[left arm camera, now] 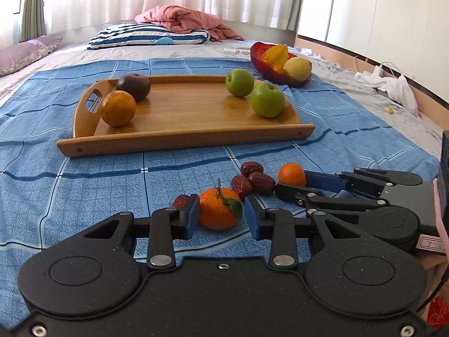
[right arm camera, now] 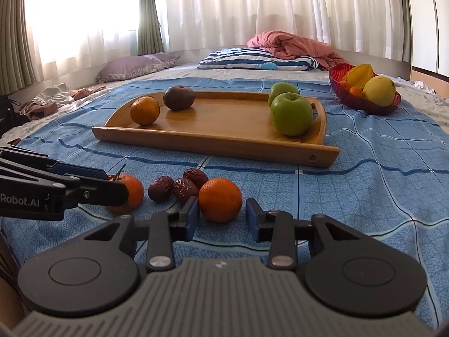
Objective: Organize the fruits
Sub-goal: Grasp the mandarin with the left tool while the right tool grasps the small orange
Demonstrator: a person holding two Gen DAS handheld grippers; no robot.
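The left gripper (left arm camera: 221,212) sat low over the blue checked sheet (left arm camera: 84,168) with a leafy tangerine (left arm camera: 219,209) between its blue pads: the left pad touched the peel, while a narrow gap showed at the right pad, so a full grip could not be confirmed. The right gripper (right arm camera: 221,213) stood likewise around a plain tangerine (right arm camera: 220,199), its left pad against the fruit and the right pad just clear of it. Several wrinkled red dates (right arm camera: 179,185) lay between the two tangerines, and another date (left arm camera: 181,200) was mostly hidden behind the left gripper's finger. Beyond them a wooden tray (left arm camera: 185,140) held an orange (left arm camera: 118,108) and a dark brown fruit (left arm camera: 133,86) at its handled left end, and two green apples (left arm camera: 266,99) at the right end, one behind the other. Farther right a red bowl (left arm camera: 259,59) carried a yellow starfruit (left arm camera: 276,53), a pale yellow round fruit (left arm camera: 298,68) and something small and orange, largely covered. The sheet lay over a bed, with a striped pillow (left arm camera: 146,35), a pink quilt (left arm camera: 185,19) and a mauve pillow (right arm camera: 132,66) near its head before white curtains (right arm camera: 224,5). White cloth and a charger lay blurred along the right edge in the left wrist view, and crumpled clothing on the left edge in the right wrist view was hard to make out.
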